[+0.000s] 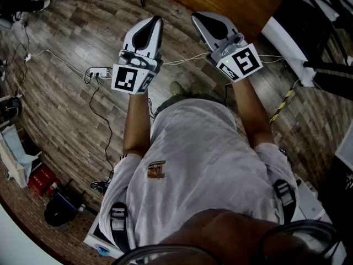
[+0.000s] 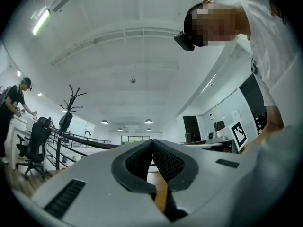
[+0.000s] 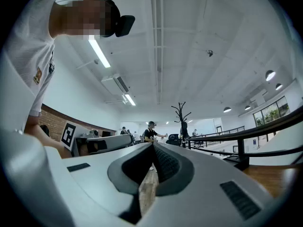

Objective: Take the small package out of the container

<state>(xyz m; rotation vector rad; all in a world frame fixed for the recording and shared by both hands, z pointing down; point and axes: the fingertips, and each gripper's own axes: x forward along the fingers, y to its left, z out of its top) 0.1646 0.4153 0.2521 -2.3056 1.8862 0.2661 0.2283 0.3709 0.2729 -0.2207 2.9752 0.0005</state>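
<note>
Centre-left, the white-and-black left tongs (image 1: pixel 154 24) are clenched on nothing, the matching right tongs (image 1: pixel 201 20) beside them likewise, both over the grey-brown plank floor (image 1: pixel 66 98); neither container nor small package shows in any view, so the task seems not yet begun.
</note>
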